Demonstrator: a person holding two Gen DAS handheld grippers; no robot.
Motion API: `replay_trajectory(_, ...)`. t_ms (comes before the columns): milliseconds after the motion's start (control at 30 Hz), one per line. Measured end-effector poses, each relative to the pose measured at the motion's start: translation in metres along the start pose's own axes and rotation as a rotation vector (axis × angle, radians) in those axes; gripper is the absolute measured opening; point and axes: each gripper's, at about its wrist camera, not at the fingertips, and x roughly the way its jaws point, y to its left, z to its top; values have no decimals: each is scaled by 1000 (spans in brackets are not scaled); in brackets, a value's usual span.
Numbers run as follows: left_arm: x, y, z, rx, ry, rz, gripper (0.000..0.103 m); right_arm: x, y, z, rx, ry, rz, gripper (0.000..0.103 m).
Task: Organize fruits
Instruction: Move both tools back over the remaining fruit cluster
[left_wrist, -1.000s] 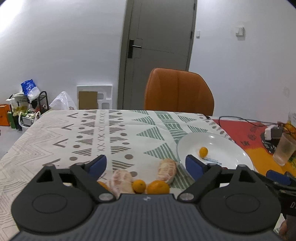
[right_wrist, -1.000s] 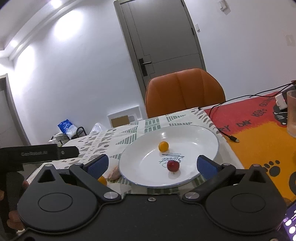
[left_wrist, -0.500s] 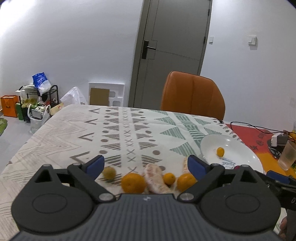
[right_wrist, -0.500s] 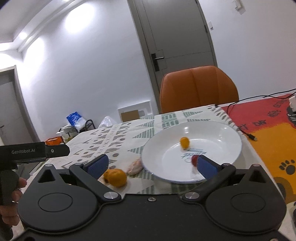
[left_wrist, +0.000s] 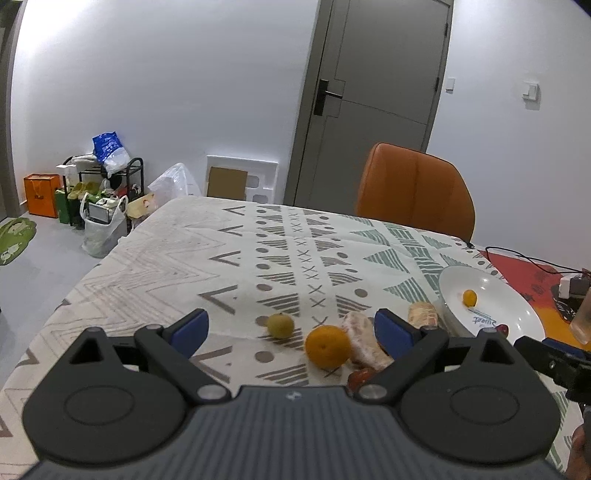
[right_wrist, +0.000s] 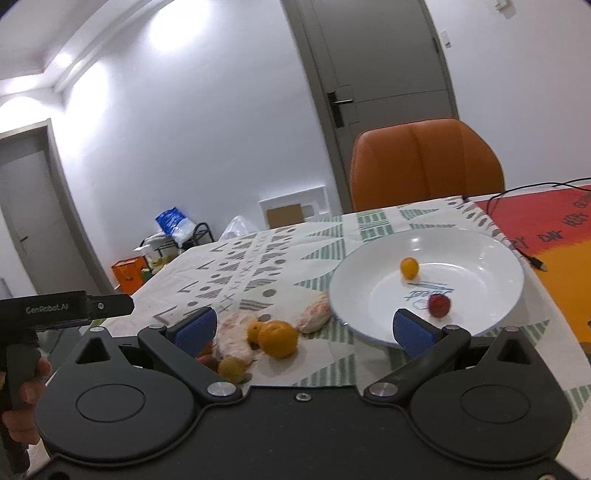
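Fruits lie loose on the patterned surface (left_wrist: 229, 258) beside a white plate (right_wrist: 491, 258): an orange (left_wrist: 327, 347), a greenish fruit (left_wrist: 280, 325) and peeled segments (right_wrist: 314, 314). An orange chair (left_wrist: 415, 188) and grey door (left_wrist: 373, 92) stand behind. Left gripper (left_wrist: 291, 326) and right gripper (right_wrist: 303, 326) gape empty; a reddish fruit (left_wrist: 360, 378) is half hidden.

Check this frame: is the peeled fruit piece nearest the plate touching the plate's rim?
Cannot tell. In the right wrist view the peeled piece ends right at the plate rim with no visible gap; in the left wrist view they overlap, so neither contact nor gap shows plainly.
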Motion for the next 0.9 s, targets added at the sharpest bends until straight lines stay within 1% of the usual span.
replay_trajectory(133, -5, 5, -4, -2, -7, -4, 95, 0, 9, -2, -24, 9, 21, 103)
replay_trajectory(267, -8, 10, -7, -16, 5, -12, 95, 1, 16, -4, -43, 27, 26, 101)
replay_trajectory(567, -20, 15, -10, -26, -6, -24, 94, 3, 29, -10, -54, 72, 42, 85)
replay_trajectory(667, -20, 17, -11, -33, -2, -34, 94, 4, 31, -11, -58, 82, 49, 83)
replay_trajectory(733, -19, 17, -12, -32, -3, -38, 93, 5, 30, -11, -58, 86, 51, 79)
replay_trajectory(800, -17, 16, -12, -34, 1, -41, 93, 7, 30, -11, -52, 93, 52, 77)
replay_trajectory(900, -12, 17, -12, -40, 9, -45, 93, 11, 30, -12, -49, 108, 65, 70)
